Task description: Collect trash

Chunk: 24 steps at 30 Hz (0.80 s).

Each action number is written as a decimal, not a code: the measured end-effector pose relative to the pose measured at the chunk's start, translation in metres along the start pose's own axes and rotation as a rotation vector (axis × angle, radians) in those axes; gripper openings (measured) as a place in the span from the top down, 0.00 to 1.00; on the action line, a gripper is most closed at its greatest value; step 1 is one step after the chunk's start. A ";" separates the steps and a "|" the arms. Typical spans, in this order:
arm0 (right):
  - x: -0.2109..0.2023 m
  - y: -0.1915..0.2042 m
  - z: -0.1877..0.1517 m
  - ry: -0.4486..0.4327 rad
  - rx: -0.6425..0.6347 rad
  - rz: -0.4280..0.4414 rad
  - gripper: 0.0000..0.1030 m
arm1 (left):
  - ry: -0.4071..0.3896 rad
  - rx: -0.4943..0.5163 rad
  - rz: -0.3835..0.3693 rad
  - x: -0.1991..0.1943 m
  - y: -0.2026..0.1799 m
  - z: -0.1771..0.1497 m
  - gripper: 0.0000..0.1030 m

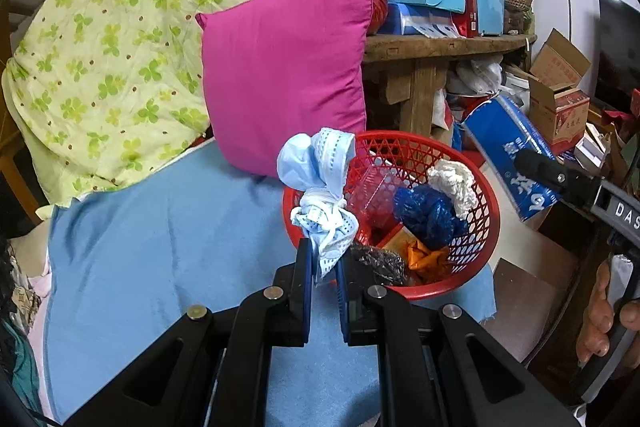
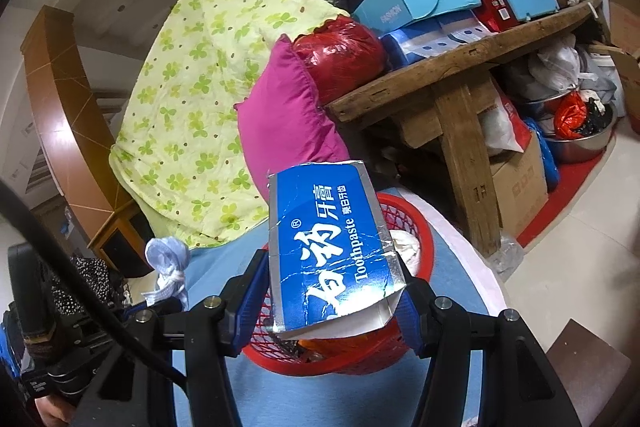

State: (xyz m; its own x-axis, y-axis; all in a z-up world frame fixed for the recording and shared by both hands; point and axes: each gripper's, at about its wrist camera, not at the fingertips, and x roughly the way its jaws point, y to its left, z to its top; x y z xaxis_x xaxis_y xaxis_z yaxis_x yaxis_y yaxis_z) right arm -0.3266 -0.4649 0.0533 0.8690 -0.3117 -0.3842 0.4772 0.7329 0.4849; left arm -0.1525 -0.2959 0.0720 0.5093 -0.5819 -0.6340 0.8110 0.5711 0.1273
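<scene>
Blue glossy card, creased and silver-edged, is what the right gripper (image 2: 330, 301) has clamped between its pads: a flattened toothpaste box (image 2: 332, 247) held across its width. In the right wrist view its long axis runs up the frame away from the pads, leaning slightly left, and the open lower end sits low centre. The red basket (image 2: 416, 227) lies directly beneath and beyond the box, so my judgement is that release needs little more than a small forward tip.

Soft pale-blue fabric fills the other tongs. The left gripper (image 1: 324, 267) is pinched shut on the tail of a crumpled face mask (image 1: 316, 167), knotted with its white ear loops into a lumpy bundle that stands upward from the pads at frame centre. The basket rim (image 1: 290, 203) is just right of and behind the mask, so that hand is at the near edge rather than over the middle; the box hand looks better placed to drop first.

Inside the lattice-walled plastic basket lie a blue plastic wad (image 1: 424, 211), a white crumpled tissue (image 1: 456, 183) and an orange wrapper (image 1: 424, 253). It rests on a smooth blue cloth (image 1: 160, 247), with a magenta cushion (image 1: 280, 67) behind at upper centre.
</scene>
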 end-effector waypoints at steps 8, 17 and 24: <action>0.003 -0.004 -0.001 0.007 0.008 -0.001 0.41 | -0.006 0.022 -0.032 0.006 -0.003 -0.002 0.88; 0.015 -0.006 -0.003 0.026 0.010 0.000 0.41 | -0.002 0.051 -0.031 0.015 -0.009 0.000 0.88; 0.024 -0.008 -0.003 0.036 0.020 -0.003 0.41 | 0.002 0.067 -0.033 0.022 -0.014 0.001 0.88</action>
State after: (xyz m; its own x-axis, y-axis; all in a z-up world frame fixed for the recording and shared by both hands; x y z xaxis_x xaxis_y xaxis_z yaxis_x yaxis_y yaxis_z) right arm -0.3104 -0.4765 0.0379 0.8627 -0.2912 -0.4134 0.4822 0.7197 0.4995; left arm -0.1527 -0.3170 0.0570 0.4817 -0.5985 -0.6401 0.8446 0.5118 0.1571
